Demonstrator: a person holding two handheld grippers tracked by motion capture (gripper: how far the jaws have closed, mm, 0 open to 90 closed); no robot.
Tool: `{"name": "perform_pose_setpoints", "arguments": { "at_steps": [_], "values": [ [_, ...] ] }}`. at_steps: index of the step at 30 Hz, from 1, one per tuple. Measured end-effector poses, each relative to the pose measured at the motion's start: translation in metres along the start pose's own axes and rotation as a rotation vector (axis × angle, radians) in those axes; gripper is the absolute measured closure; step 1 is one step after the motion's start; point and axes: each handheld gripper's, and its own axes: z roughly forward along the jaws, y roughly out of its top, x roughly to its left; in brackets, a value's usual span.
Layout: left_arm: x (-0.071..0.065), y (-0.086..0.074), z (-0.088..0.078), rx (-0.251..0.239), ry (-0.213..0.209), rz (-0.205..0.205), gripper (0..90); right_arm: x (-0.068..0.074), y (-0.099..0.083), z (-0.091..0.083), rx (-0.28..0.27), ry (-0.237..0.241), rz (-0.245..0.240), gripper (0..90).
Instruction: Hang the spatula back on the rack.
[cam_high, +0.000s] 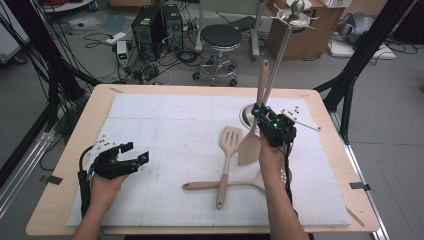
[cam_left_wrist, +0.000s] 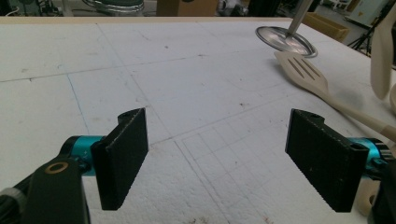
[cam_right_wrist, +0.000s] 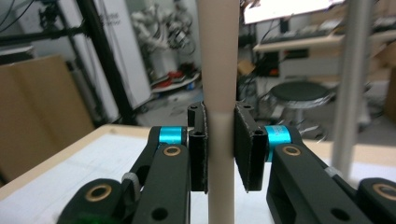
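So the thing in play is the solid spatula (cam_high: 251, 135); it's held upright, blade down near the worktop (cam_high: 75, 165), handle pointing up alongside the pole of the hanging stand (cam_high: 280, 45); the right tool (cam_high: 261, 116) is clamped on the handle, and in the right gripper view you can see both black pads squeezed flat against the beige shaft (cam_right_wrist: 219, 140), one on each side, so the grip looks square and centred. My guess is it's held vertical like that because the handle end has to go up to the hooks at the top of the stand; gripping low on the handle leaves the top free for hooking.

Just beside it, lying flat on the white mat (cam_high: 150, 130), is a slotted spatula (cam_high: 228, 155), head towards the stand's round base (cam_high: 248, 116); another utensil (cam_high: 220, 185) lies crossed with its handle, head end hidden behind the right forearm, so I can't tell what kind it is; probably both are waiting their turn.

The left tool (cam_high: 135, 157) is well apart from all this, resting low at the left of the mat; its jaws are spread wide with nothing between them, just bare mat in the left gripper view (cam_left_wrist: 217, 156); it looks parked, ready to steady something if needed.
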Motion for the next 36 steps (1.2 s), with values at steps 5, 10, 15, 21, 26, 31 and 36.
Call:
{"name": "perform_pose_setpoints", "arguments": {
  "at_steps": [5, 10, 15, 21, 26, 31, 36],
  "values": [
    [0.000, 0.000, 0.000, -0.001, 0.001, -0.001, 21.8, -0.002, 0.007, -0.005, -0.048, -0.054, -0.005, 77.7],
    [0.000, 0.000, 0.000, 0.000, 0.001, 0.004, 21.8, -0.007, 0.019, -0.007, -0.086, -0.076, 0.005, 77.7],
    [0.000, 0.000, 0.000, 0.001, 0.002, 0.001, 21.8, -0.007, 0.029, -0.004, -0.100, -0.083, -0.012, 77.7],
    [0.001, 0.000, 0.000, 0.001, 0.000, 0.000, 21.8, -0.004, 0.050, 0.008, -0.091, -0.118, -0.034, 77.7],
    [0.001, 0.000, 0.000, -0.001, -0.001, -0.003, 21.8, -0.003, 0.064, 0.012, -0.090, -0.148, -0.040, 77.8],
    [0.001, 0.000, 0.000, -0.003, -0.003, -0.004, 21.8, -0.005, 0.072, 0.015, -0.082, -0.173, -0.032, 77.8],
    [0.001, 0.000, -0.001, -0.004, -0.002, -0.003, 21.8, -0.006, 0.076, 0.020, -0.058, -0.185, -0.028, 77.7]
  ]
}}
